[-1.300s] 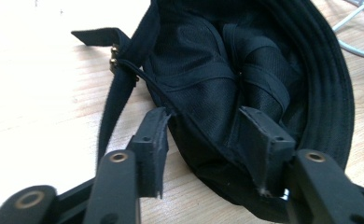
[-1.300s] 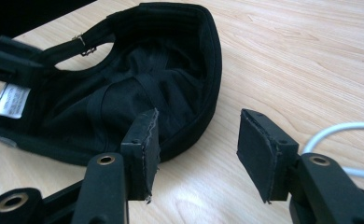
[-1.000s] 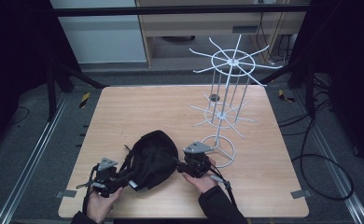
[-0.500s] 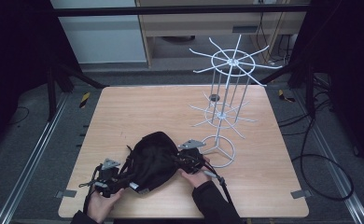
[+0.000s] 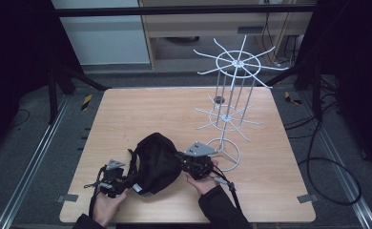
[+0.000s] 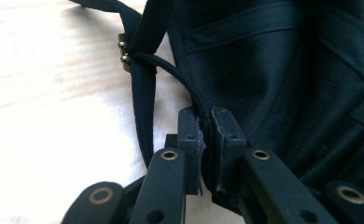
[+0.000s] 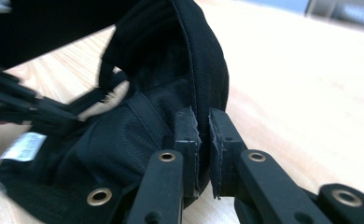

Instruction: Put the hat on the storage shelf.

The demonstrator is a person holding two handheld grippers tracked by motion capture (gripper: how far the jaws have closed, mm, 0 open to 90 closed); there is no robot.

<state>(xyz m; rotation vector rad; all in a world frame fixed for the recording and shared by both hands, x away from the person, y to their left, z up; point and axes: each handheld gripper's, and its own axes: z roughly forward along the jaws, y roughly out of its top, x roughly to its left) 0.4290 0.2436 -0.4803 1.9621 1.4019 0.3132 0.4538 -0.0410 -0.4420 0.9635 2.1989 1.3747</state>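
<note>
At the near edge of the table (image 5: 127,109), the left gripper (image 5: 113,177) pinches the black cap (image 5: 156,160) at its strap side. The cap lies between both tools. The right gripper (image 5: 186,162) clamps the cap's rim, just beside the wire rack (image 5: 232,114).

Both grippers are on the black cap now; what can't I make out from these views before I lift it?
- High view: the left gripper jaws, too small and dark against the black cap.
- Left gripper view: the cap's far side, cut off by the frame edges.
- Right gripper view: the white label, too blurred to read.
- High view: the wire rack hook tips, too thin to judge.
</note>
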